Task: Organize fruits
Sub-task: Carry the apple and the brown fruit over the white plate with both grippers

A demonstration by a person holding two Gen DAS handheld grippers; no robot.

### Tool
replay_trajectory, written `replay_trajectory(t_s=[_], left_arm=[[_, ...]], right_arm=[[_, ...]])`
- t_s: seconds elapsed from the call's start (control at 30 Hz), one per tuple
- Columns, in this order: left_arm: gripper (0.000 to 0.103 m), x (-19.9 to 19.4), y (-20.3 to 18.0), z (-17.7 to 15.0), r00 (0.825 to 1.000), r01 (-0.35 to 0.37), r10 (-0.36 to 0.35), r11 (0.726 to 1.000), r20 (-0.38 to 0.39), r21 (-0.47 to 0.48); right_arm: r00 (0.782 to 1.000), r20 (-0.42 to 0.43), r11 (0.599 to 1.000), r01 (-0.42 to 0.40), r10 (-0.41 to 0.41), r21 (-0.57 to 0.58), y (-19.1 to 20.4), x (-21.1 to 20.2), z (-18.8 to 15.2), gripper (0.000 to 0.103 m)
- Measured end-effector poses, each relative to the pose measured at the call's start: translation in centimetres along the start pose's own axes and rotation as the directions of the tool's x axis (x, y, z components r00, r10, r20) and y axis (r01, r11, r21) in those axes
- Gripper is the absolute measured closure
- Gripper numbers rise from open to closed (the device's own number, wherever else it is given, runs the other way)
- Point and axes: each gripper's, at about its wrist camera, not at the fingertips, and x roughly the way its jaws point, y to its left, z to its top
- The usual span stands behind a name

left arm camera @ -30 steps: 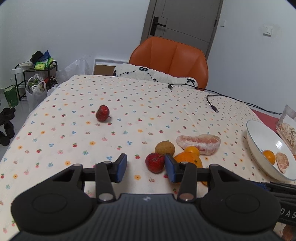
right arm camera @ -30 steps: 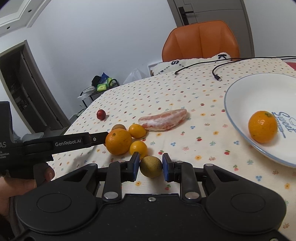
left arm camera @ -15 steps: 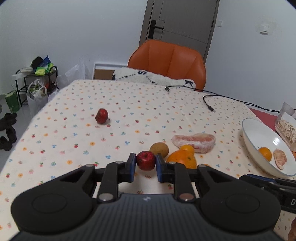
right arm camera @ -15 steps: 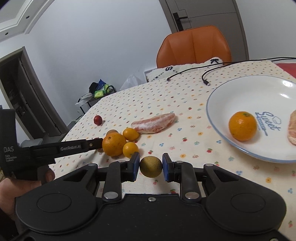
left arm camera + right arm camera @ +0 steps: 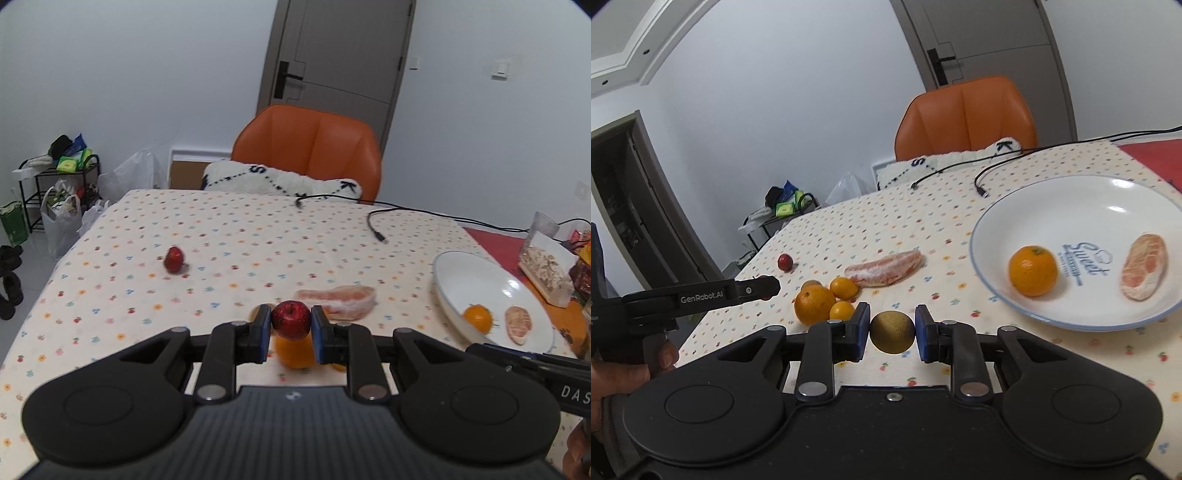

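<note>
We hold a red fruit [image 5: 291, 319] clamped in the left gripper [image 5: 290, 334] and a brown fruit [image 5: 892, 332] clamped in the right gripper [image 5: 892, 332], both above the table [image 5: 258, 236]. We judge this the carry step; next, each must reach over the plate [image 5: 1052, 199] before the jaws part.

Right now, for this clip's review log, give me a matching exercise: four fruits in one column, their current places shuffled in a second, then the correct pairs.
Things:
1. red apple
2. brownish-green round fruit
3. orange with the green stem end
4. long peeled pomelo piece

Places:
A. lying on the tablecloth
B. in the white plate
C. clamped in the left hand-held gripper
D. clamped in the right hand-held gripper

Pairs: 1-C, 2-D, 3-B, 4-A
</note>
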Motion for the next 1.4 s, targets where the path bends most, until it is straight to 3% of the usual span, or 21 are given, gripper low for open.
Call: replay_trajectory(t_s=[0.87,1.4], left_arm=[[0.082,0.5,-9.7,-0.7,0.990,0.143,-0.142,0.985,-0.013,0.097],[0.082,3.5,-13.7,0.6,0.980,0.199,-0.197,0.969,-0.026,0.147]], right_arm=[[0.988,0.110,0.991,0.098,-0.107,0.090,-6.4,-6.7,0.1,0.078],[0.979,0.129,0.982,0.142,-0.158,0.123,-9.4,-6.6,1.0,0.078]])
